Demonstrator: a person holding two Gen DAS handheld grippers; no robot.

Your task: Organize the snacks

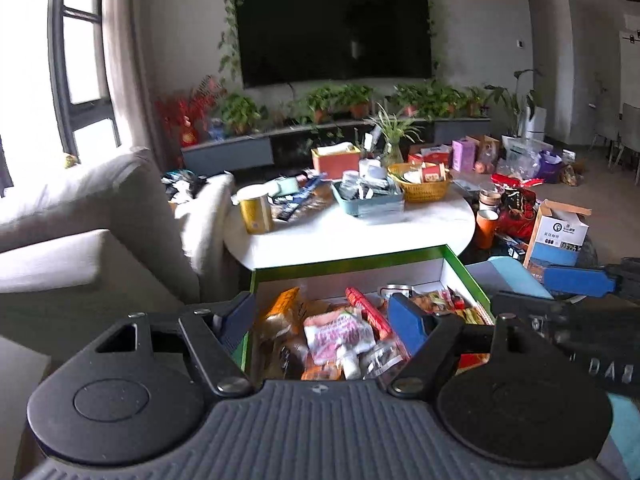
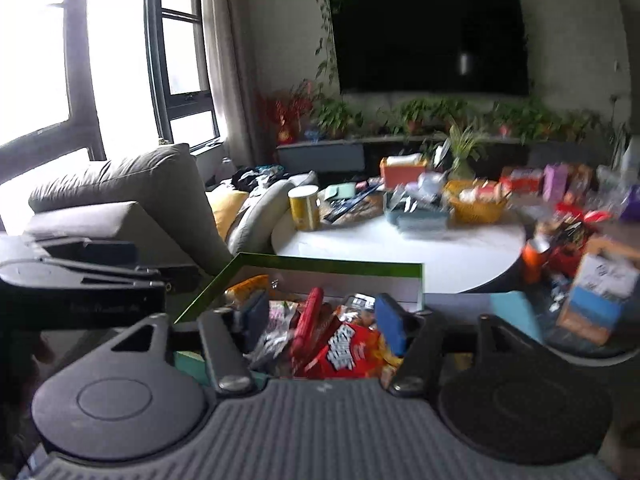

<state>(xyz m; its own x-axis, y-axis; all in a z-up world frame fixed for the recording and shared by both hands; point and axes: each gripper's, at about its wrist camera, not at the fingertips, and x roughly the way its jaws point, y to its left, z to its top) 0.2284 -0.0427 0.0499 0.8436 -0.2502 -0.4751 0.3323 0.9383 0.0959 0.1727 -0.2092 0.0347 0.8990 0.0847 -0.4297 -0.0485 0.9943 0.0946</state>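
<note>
With both the left gripper (image 1: 320, 316) and right gripper (image 2: 322, 320) wide and empty above the green box (image 1: 348, 262), its snack packets (image 1: 340, 332) look light, soft, crinkly and slippery, best pinched at a sealed edge.

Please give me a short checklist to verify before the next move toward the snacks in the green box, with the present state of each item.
1. Left gripper open and holding nothing: ok, fingers spread wide.
2. Right gripper open and holding nothing: ok.
3. Green box open, snacks reachable from above: ok, no lid over it.
4. A clear target under the left gripper: ok, the pink packet lies on top of the pile.
5. A clear target under the right gripper: ok, the red bag is on top, though the right wrist view is blurred.
6. Place where the sorted snacks must go: cannot tell from these views.
</note>
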